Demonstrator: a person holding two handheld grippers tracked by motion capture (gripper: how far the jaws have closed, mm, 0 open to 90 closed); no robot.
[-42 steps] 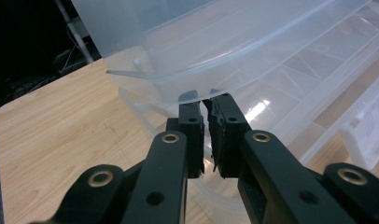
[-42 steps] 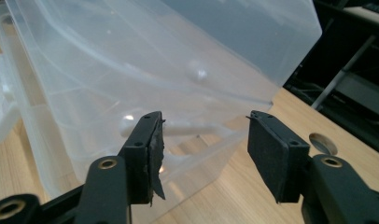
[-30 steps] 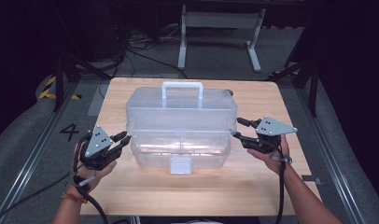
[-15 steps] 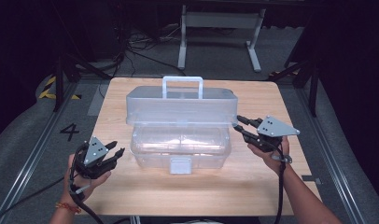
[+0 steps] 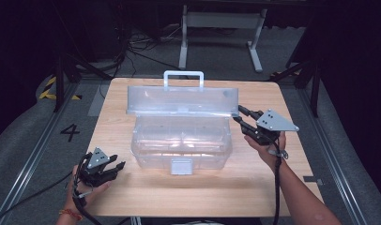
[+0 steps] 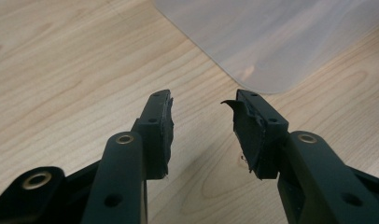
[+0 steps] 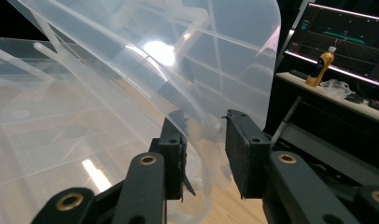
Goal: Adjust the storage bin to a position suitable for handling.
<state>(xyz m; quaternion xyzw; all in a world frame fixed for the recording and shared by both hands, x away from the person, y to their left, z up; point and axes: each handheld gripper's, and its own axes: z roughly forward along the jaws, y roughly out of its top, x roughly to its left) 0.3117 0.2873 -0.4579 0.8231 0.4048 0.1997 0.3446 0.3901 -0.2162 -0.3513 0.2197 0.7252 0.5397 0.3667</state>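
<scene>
High view
Table (image 5: 132,197): pale wood, with a clear plastic box (image 5: 181,145) standing at its middle.
Lid (image 5: 181,101): raised upright along the box's far side, toward the table's far edge, its handle (image 5: 183,78) on top.
Latch (image 5: 181,165): a grey tab on the box's near wall, facing the table's near edge.
Right gripper (image 5: 240,115): at the lid's right end, between the box and the table's right edge, jaws on either side of the lid's corner rim.
Left gripper (image 5: 117,166): near the table's near-left corner, apart from the box, jaws spread and holding nothing.

Left gripper view
Left gripper (image 6: 204,114): jaws parted wide over bare wood, both pads ragged at the edges.
Box (image 6: 271,42): one rounded corner ahead of the jaws, not touching them.

Right gripper view
Right gripper (image 7: 204,140): jaws narrow, the lid's (image 7: 155,70) curved clear rim running between the pads; I cannot tell whether they pinch it.
Bottle (image 7: 319,67): orange, on a dark bench beyond, before a lit screen (image 7: 346,44).
</scene>
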